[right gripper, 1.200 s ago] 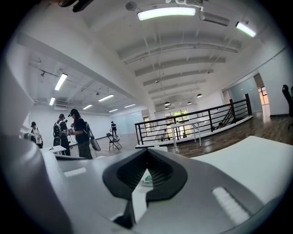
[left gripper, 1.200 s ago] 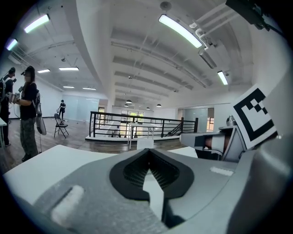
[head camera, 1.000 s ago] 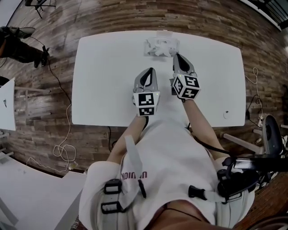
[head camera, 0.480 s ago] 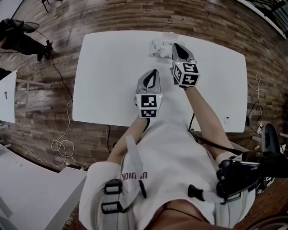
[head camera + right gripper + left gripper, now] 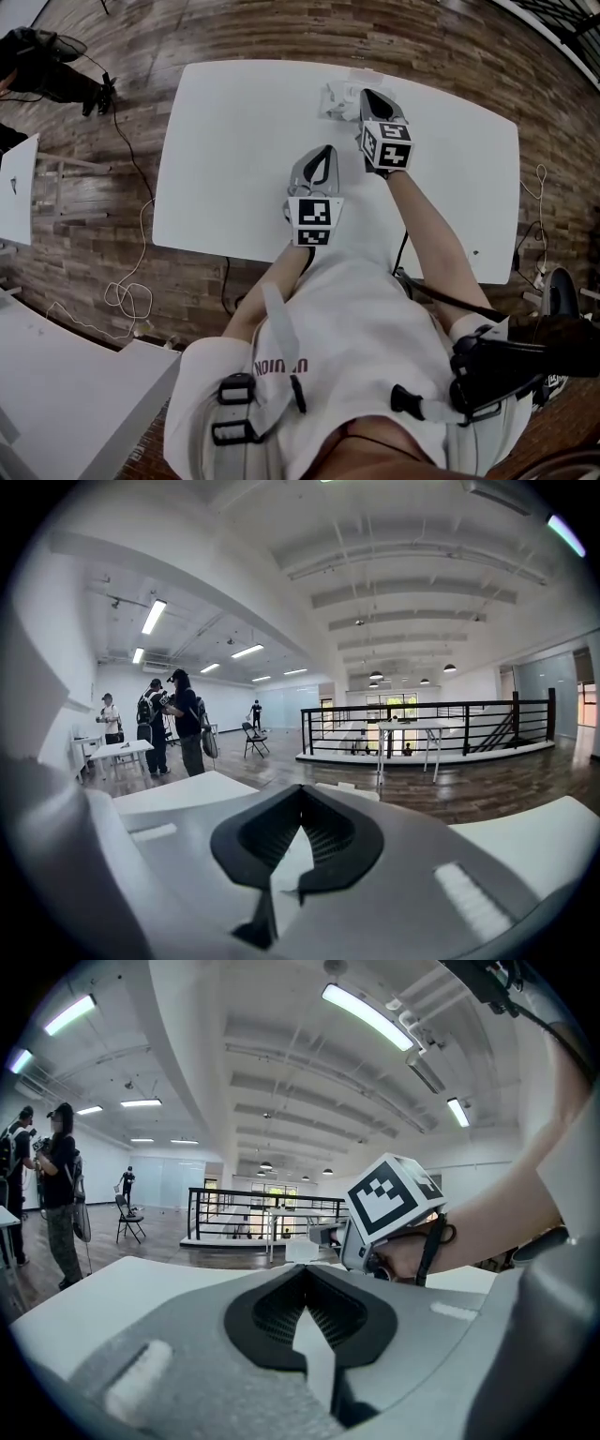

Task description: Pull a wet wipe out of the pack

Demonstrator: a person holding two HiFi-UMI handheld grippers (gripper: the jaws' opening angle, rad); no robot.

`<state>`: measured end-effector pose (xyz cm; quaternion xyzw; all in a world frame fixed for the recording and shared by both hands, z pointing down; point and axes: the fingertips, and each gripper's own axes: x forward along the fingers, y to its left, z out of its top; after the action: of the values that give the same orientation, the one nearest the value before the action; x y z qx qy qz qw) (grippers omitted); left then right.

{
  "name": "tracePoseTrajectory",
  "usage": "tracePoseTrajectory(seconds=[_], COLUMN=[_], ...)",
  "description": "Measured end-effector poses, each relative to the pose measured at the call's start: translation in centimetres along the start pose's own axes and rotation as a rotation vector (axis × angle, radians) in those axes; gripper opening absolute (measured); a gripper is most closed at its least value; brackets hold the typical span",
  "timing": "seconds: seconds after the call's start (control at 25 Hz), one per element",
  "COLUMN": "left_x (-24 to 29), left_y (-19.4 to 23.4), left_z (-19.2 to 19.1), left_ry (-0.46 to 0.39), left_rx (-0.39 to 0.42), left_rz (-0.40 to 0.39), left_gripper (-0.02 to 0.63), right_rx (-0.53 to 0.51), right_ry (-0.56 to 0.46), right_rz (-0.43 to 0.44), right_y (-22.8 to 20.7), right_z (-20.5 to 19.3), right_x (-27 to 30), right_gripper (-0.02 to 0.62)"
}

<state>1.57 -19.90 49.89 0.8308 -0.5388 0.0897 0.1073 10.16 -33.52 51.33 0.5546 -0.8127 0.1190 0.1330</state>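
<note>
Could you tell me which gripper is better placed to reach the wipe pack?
Right: the right gripper is beside the pack at the table's far edge, while the left gripper sits farther back.

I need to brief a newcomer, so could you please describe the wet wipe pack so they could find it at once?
Find the white table on the wooden floor. Near its far edge, just left of the right gripper in the head view, lies the wet wipe pack: small, pale and crinkled, unlike the smooth grey gripper beside it.
</note>
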Motion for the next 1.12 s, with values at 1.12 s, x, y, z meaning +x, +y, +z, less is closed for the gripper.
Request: tracePoseTrajectory(seconds=[1.12], left_x=[-0.1], left_y=[1.1], left_z=[-0.8], left_ry=[0.018], left_rx=[-0.024], left_rz=[0.024], left_gripper=[0.003], right_rx=[0.007], right_ry=[0.205], right_rz=[-0.005], right_y=[-0.4], right_z=[-6.7], right_x=[2.1], right_gripper=[0.138])
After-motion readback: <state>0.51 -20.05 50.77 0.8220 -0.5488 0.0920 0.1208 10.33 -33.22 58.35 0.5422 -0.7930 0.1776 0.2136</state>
